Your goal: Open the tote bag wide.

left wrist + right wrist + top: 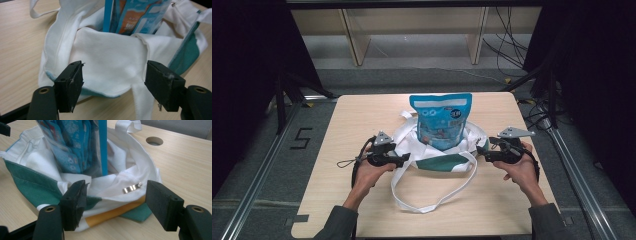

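A blue snack pouch [442, 120] stands upright inside a white tote bag [439, 156] with green panels, slumped low on the table. The bag's long white strap [432, 202] loops toward the near edge. My left gripper [404, 160] sits at the bag's left side, open, jaws spread around white cloth [110, 62] without pinching it. My right gripper [479, 150] is at the bag's right side, open too, its jaws either side of the rim with a metal zip pull [131, 188]. The pouch [75, 147] rises just beyond.
The light wooden table [352, 120] has a round hole [154, 141] near the bag. Dark frame rails [267, 165] run along both sides, cables [512, 45] lie on the floor behind, and wooden shelf legs [354, 40] stand at the back.
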{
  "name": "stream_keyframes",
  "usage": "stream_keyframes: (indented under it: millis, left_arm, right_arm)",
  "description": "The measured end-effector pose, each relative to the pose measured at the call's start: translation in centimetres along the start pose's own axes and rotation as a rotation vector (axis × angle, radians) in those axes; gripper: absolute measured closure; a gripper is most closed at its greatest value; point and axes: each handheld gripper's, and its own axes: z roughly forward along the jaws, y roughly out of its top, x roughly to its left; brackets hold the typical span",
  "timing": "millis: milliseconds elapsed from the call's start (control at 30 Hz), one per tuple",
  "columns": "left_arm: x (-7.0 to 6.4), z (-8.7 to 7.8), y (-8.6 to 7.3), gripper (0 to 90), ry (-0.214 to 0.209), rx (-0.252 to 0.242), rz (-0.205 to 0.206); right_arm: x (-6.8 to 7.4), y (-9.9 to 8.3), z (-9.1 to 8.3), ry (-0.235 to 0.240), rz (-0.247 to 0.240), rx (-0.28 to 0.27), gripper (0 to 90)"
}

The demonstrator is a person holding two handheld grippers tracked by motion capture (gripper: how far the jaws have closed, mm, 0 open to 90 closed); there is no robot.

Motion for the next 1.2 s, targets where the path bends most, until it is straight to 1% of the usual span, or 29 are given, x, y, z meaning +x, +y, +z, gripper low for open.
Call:
stream_keyframes:
  millis: [33, 67, 133, 167, 200, 233, 267, 300, 333, 367, 467, 500, 533, 567, 633, 667, 700, 733, 767, 833, 867, 900, 967, 1000, 1067, 1100, 1133, 1167, 1200]
  left_arm:
    - [0.0, -0.1, 0.1, 29.6, -0.001, 0.001, 0.016]
    - [0.1, -0.3, 0.2, 29.3, -0.002, 0.006, 0.027]
    - [0.0, -0.4, 0.2, 29.0, 0.002, 0.000, 0.016]
    - [0.0, -0.4, 0.2, 28.9, 0.001, -0.002, 0.012]
    - [0.0, -0.4, 0.2, 28.7, 0.001, -0.002, 0.012]
    - [0.0, -0.5, 0.1, 28.6, 0.005, 0.001, 0.016]
    - [0.0, -0.5, 0.1, 28.4, 0.005, 0.001, 0.016]
    - [-0.2, -0.4, 0.0, 28.4, 0.001, -0.006, 0.002]
    - [-0.2, -0.5, -0.1, 28.4, 0.003, -0.003, 0.005]
    - [-0.2, -0.5, -0.1, 28.3, 0.001, -0.005, 0.008]
    - [-0.1, -0.8, -0.2, 27.5, 0.001, 0.006, 0.028]
    - [-0.4, -0.7, -0.2, 27.5, 0.000, -0.005, 0.006]
    - [-0.5, -0.8, -0.3, 27.3, 0.000, -0.006, 0.010]
    - [-0.6, -0.8, -0.4, 27.2, -0.003, -0.006, 0.005]
    - [-1.0, -1.2, -0.8, 27.2, -0.008, -0.002, 0.021]
    - [-1.0, -1.2, -0.8, 27.5, -0.008, -0.002, 0.021]
    - [-1.1, -1.4, -1.0, 27.5, -0.014, 0.010, 0.039]
    - [-1.3, -1.7, -1.4, 27.5, -0.007, 0.009, 0.038]
    - [-1.3, -1.9, -1.6, 27.4, -0.011, 0.015, 0.051]
    - [-1.3, -2.2, -1.9, 27.3, -0.008, 0.002, 0.037]
    - [-1.3, -2.5, -2.0, 27.2, -0.001, 0.012, 0.043]
    - [-1.4, -2.6, -2.1, 27.2, -0.003, 0.000, 0.031]
    - [-1.3, -3.1, -2.3, 27.2, 0.007, 0.006, 0.069]
    - [-1.3, -3.1, -2.3, 27.1, 0.007, 0.006, 0.069]
    - [-1.3, -3.3, -2.6, 27.2, 0.003, 0.003, 0.059]
    - [-1.6, -3.4, -3.0, 27.2, 0.012, -0.004, 0.043]
    - [-1.6, -3.4, -3.0, 27.1, 0.012, -0.004, 0.043]
    - [-1.8, -3.5, -3.4, 27.1, 0.008, -0.003, 0.037]
    - [-1.8, -3.7, -3.7, 27.1, 0.003, 0.009, 0.055]
  right_arm:
    - [0.2, -0.1, -0.1, -0.010, 0.021, 0.003, 34.1]
    - [0.0, -0.1, -0.2, -0.003, 0.006, -0.007, 34.0]
    - [0.1, -0.2, -0.5, -0.007, -0.002, 0.005, 33.2]
    - [0.3, -0.3, -0.5, 0.004, 0.019, -0.001, 33.2]
    - [0.2, -0.4, -0.6, 0.007, 0.000, -0.005, 33.1]
    - [0.4, -0.5, -0.8, 0.000, 0.017, 0.010, 33.1]
    - [0.4, -0.5, -0.8, 0.000, 0.017, 0.010, 33.1]
    - [0.6, -0.7, -0.8, 0.005, 0.028, 0.005, 32.9]
    - [0.3, -0.8, -0.8, 0.018, -0.001, 0.013, 32.8]
    - [0.5, -0.9, -1.0, -0.001, 0.017, 0.018, 32.6]
    - [0.6, -1.0, -1.0, -0.004, 0.012, 0.016, 31.8]
    - [0.5, -1.1, -1.1, 0.004, -0.006, 0.023, 31.7]
    - [0.6, -1.1, -1.0, 0.018, -0.006, 0.014, 31.7]
    - [1.0, -1.2, -1.1, 0.003, 0.017, 0.016, 31.5]
    - [1.0, -1.3, -1.2, 0.016, -0.020, 0.034, 31.3]
    - [1.0, -1.3, -1.2, 0.016, -0.020, 0.034, 31.3]
    - [1.2, -1.3, -1.3, 0.008, -0.023, 0.032, 31.1]
    - [1.6, -1.4, -1.4, 0.012, -0.005, 0.053, 31.0]
    - [1.4, -1.5, -1.3, 0.012, -0.030, 0.036, 31.0]
    - [1.8, -1.6, -1.4, 0.004, -0.021, 0.049, 30.9]
    - [1.6, -1.6, -1.3, 0.006, -0.052, 0.051, 30.9]
    - [1.8, -1.7, -1.3, 0.012, -0.041, 0.057, 30.8]
    - [1.9, -1.8, -1.3, 0.006, -0.042, 0.062, 30.8]
    - [1.9, -1.8, -1.3, 0.006, -0.042, 0.062, 30.8]
    - [2.1, -1.9, -1.4, 0.002, -0.047, 0.070, 30.7]
    - [2.5, -2.1, -1.5, -0.003, -0.015, 0.075, 30.6]
    - [2.5, -2.1, -1.5, -0.003, -0.015, 0.075, 30.6]
    - [2.3, -2.1, -1.6, -0.001, -0.049, 0.076, 30.3]
    - [2.5, -2.2, -1.7, -0.009, -0.044, 0.072, 30.3]
